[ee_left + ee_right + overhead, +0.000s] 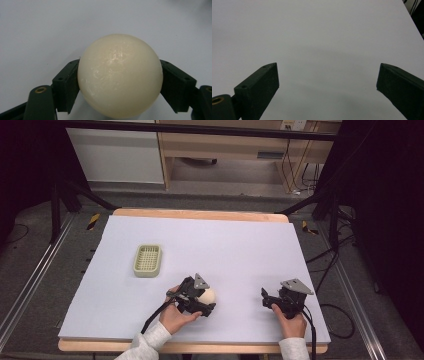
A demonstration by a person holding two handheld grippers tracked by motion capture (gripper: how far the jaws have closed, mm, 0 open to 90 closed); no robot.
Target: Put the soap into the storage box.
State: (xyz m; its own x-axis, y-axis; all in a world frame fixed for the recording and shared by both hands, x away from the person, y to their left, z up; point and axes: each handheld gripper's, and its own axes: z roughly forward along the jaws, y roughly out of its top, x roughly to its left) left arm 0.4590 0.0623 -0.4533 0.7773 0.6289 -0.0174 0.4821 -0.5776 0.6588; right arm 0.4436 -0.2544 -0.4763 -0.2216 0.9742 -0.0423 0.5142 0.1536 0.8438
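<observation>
Cream ball (120, 76) sits low-centre of the frame, pinched between my left gripper's (200, 303) jaws — my right gripper (274, 301) gapes empty at lower right. Smooth and round, it could squirt free if I squeeze off-centre.

A pale lilac sheet (225, 250) covers the wooden counter (200, 213). Beyond it lies grey floor (210, 200), with a wooden desk (225, 145) and white cabinet (117, 152) behind. Black cables (330, 265) trail at right; dark curtains flank both sides.
</observation>
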